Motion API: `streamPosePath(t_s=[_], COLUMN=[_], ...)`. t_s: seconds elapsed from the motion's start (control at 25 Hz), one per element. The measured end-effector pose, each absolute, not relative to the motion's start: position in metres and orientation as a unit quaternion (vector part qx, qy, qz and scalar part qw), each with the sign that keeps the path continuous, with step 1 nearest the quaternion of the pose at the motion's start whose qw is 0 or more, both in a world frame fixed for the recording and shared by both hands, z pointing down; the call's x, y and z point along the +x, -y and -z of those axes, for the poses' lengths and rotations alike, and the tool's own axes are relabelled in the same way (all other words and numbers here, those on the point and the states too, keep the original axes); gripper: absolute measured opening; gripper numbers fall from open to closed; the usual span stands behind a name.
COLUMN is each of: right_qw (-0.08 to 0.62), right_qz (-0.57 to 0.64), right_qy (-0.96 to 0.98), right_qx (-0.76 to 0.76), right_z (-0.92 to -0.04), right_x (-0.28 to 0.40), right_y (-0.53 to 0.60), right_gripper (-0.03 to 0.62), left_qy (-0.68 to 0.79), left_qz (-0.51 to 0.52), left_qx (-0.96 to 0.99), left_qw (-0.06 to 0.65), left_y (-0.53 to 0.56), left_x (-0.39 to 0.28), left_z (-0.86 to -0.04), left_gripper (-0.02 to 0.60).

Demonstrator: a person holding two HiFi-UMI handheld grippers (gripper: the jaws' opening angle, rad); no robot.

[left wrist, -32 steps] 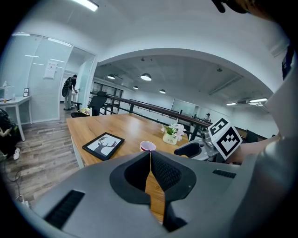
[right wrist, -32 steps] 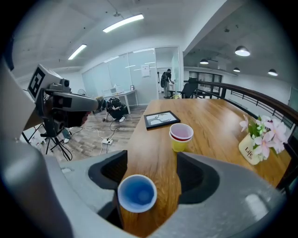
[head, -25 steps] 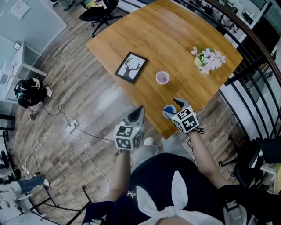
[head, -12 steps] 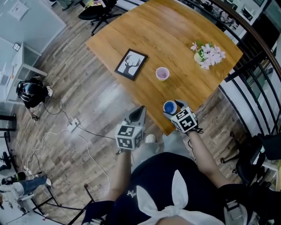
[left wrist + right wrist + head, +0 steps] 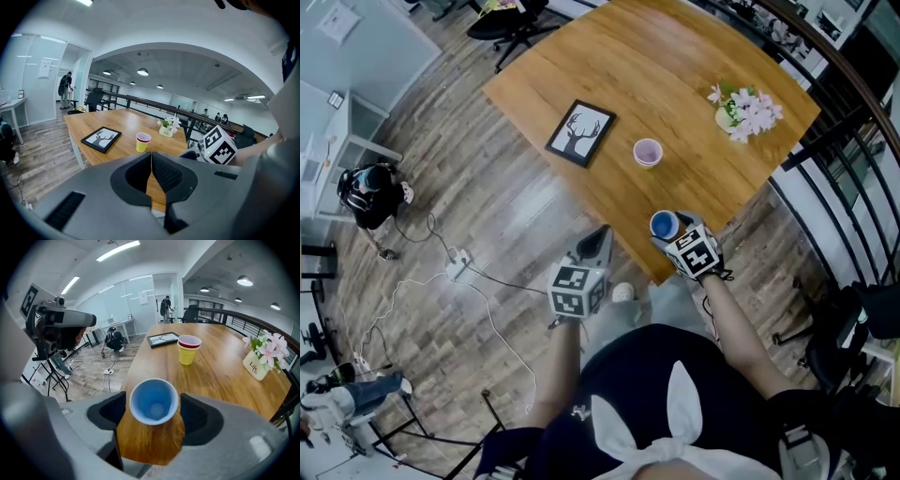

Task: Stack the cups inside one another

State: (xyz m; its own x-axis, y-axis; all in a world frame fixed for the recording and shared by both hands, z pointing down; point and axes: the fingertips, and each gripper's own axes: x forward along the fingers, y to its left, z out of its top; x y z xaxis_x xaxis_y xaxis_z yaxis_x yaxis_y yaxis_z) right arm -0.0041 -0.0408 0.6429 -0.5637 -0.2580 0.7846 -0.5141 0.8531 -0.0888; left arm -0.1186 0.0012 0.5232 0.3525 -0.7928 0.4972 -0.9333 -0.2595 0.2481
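A blue cup (image 5: pixel 153 401) stands upright on the near corner of the wooden table (image 5: pixel 675 75), seen as a blue cup (image 5: pixel 664 224) from the head. My right gripper (image 5: pixel 153 414) straddles it. Its jaws have just been opening, and a thin gap shows on each side between the pads and the cup. The right gripper (image 5: pixel 668 230) hangs over the table's corner. Farther along stands a yellow cup with a red cup nested in it (image 5: pixel 189 348) (image 5: pixel 648 152) (image 5: pixel 143 141). My left gripper (image 5: pixel 595 242) (image 5: pixel 151 159) is shut and empty, off the table's near edge.
A framed deer picture (image 5: pixel 580 134) lies left of the nested cups. A pot of pink flowers (image 5: pixel 745 111) sits toward the table's far right edge. A dark railing (image 5: pixel 844 187) runs along the right. Cables and a power strip (image 5: pixel 455 267) lie on the wooden floor.
The right gripper and the blue cup have shifted a little farther over the table's corner. The left gripper has kept its place.
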Motion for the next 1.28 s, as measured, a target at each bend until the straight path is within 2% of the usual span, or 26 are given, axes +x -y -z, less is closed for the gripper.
streamPosePath(t_s=[0.28, 0.4, 0.68, 1.28], right_qw=[0.418, 0.418, 0.411, 0.353], right_qz=[-0.149, -0.146, -0.144, -0.098], right_qy=[0.868, 0.869, 0.873, 0.900], right_qx=[0.221, 0.221, 0.219, 0.238], right_z=[-0.649, -0.648, -0.643, -0.563], right_x=[-0.004, -0.003, -0.003, -0.009], right_y=[0.043, 0.043, 0.045, 0.085], right_gripper=[0.359, 0.324, 0.322, 0.322], left_qy=[0.553, 0.558, 0.556, 0.566], left_qz=[-0.141, -0.137, -0.137, -0.122], left_qx=[0.779, 0.775, 0.776, 0.774], left_qw=[0.260, 0.262, 0.262, 0.255], left_y=[-0.003, -0.002, -0.004, 0.003], left_x=[-0.117, -0.117, -0.116, -0.112], left_z=[-0.526, -0.520, -0.529, -0.521], left_gripper=[0.021, 0.021, 0.021, 0.021])
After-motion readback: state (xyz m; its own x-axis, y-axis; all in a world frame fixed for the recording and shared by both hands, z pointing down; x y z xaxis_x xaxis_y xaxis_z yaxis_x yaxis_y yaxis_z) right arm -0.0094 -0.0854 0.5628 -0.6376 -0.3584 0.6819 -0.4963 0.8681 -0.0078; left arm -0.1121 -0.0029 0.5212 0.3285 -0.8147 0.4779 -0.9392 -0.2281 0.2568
